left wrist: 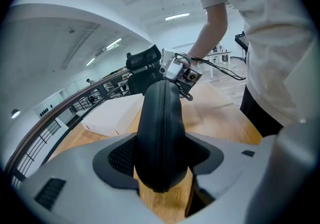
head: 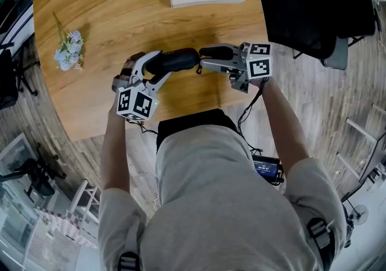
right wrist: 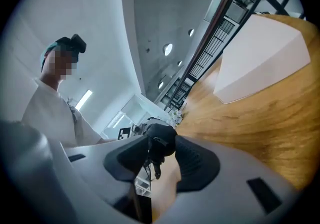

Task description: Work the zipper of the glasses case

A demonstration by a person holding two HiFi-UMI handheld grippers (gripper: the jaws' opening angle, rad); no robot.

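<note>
Left tongs [left wrist: 162,160] clamp the glasses case [left wrist: 152,118], its zipper [left wrist: 163,138] seemingly shut throughout. Right tongs [right wrist: 160,160] stand half apart around the pull [right wrist: 156,169], not pinching it; unzipping apparently remains.

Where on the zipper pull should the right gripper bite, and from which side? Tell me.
Take the zipper pull by its dangling tab, just below the tip of the glasses case. Come in end-on at the free end, opposite the left gripper that clamps the body. The tab hangs clear there, between the right gripper's jaws.
</note>
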